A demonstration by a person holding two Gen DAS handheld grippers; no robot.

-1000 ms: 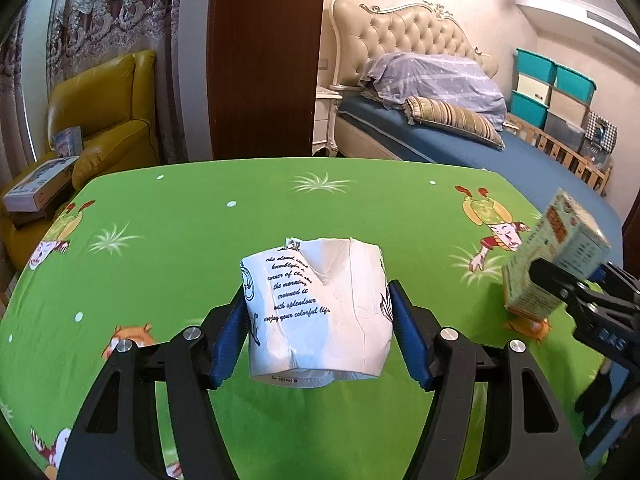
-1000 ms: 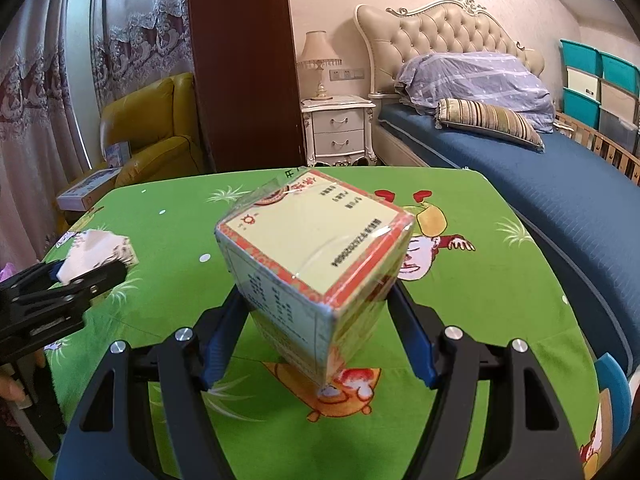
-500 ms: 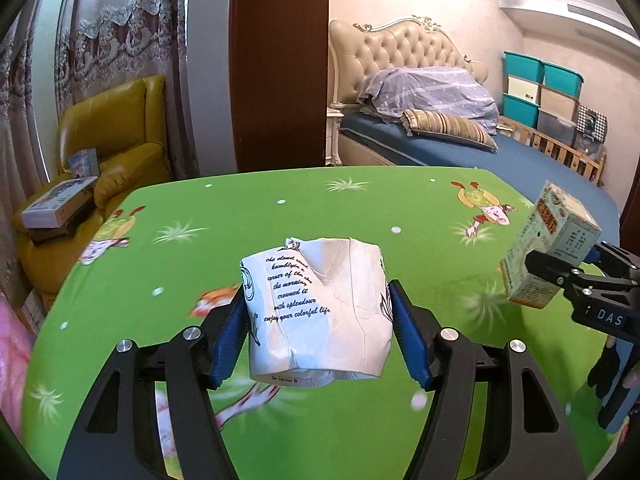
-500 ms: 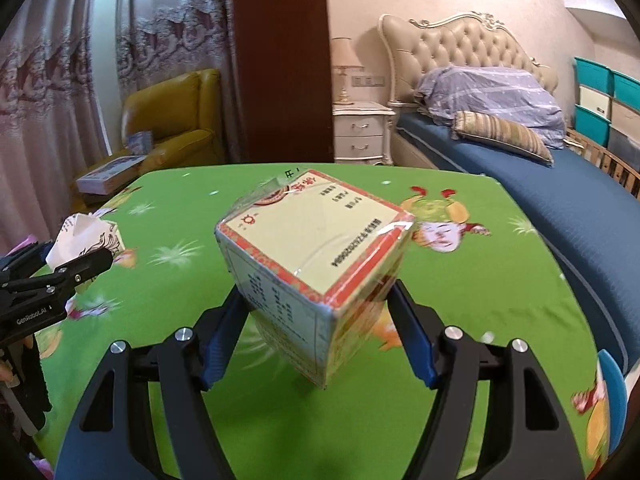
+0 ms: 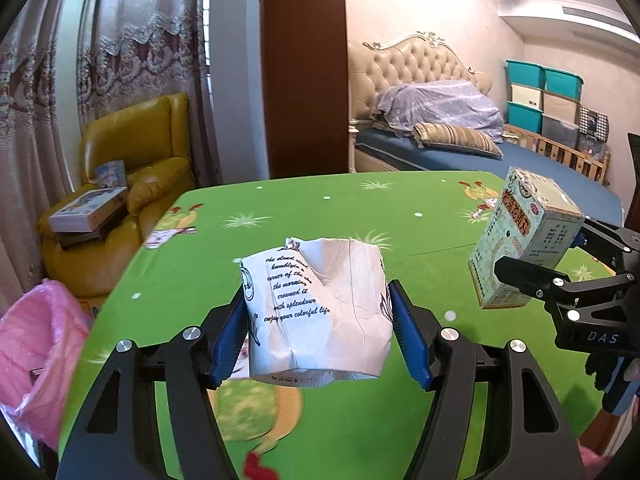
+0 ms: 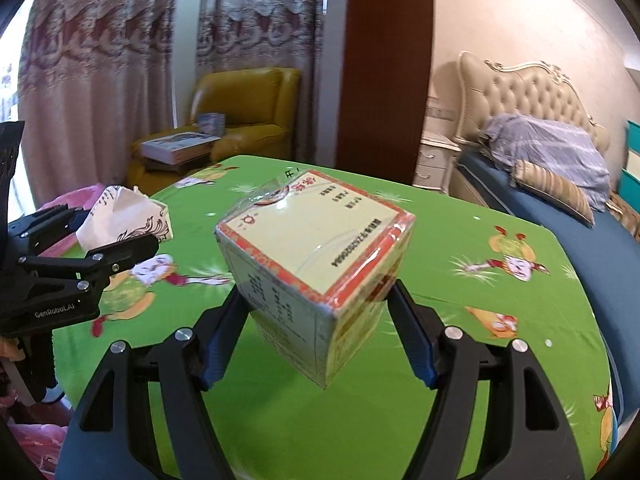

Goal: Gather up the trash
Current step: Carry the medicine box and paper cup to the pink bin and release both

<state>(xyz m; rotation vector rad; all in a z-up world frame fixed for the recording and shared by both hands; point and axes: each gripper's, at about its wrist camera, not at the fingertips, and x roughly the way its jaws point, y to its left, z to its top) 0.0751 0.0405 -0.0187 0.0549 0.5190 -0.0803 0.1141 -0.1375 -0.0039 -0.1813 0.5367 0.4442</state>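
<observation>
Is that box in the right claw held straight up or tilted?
Tilted. The box leans with a corner lowest between the right gripper, clear of the table.

We see the right gripper (image 6: 320, 316) clamping a tilted carton (image 6: 316, 264) above the green tablecloth (image 6: 480, 320); the left gripper (image 6: 116, 232) grips crumpled paper (image 6: 124, 216).

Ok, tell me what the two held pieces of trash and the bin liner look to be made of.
White cup: thin matte paper, creased and crumpled, with printed script.
Box: printed cardboard with sharp folded edges, in a glossy clear film that wrinkles and glints on top.
Pink bag: thin translucent plastic, softly gathered, probably a liner.
</observation>
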